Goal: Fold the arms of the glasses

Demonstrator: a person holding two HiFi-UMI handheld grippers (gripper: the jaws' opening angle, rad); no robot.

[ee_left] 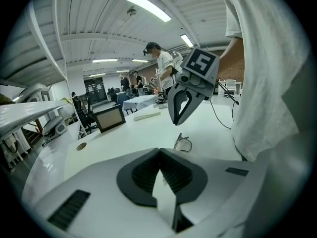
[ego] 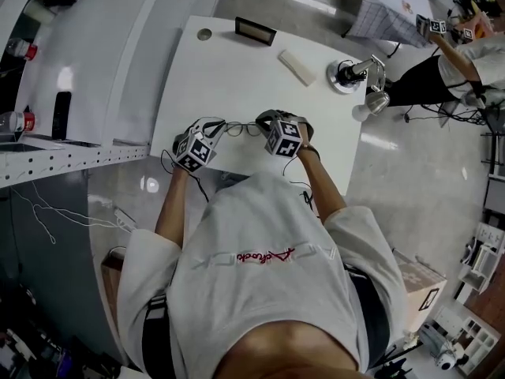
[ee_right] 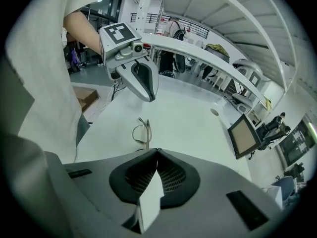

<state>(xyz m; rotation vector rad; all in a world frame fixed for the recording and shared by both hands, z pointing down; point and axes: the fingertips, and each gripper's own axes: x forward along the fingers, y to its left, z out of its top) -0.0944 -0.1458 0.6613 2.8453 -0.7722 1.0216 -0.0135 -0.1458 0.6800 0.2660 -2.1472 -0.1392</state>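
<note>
Left tongs (ee_left: 159,151) and right tongs (ee_right: 157,151) both closed, gripping nothing, hovering over the table (ego: 237,61); glasses (ee_right: 141,133) lie on it between them, touched by neither.

A white tabletop (ego: 237,85) filled the middle of the head view. At its far edge stood a small dark-framed screen (ego: 255,31), with a round hole (ego: 204,34) in the surface just to its left. A white oblong block (ego: 297,66) lay to the right of the screen. Farther right, a desk lamp (ego: 359,73) sat on a round base near the corner. A shelf (ego: 71,160) at the left carried a red-labelled bottle (ego: 16,122) and a dark flat slab (ego: 61,114). A cardboard box (ego: 418,283) sat on the floor at lower right.
</note>
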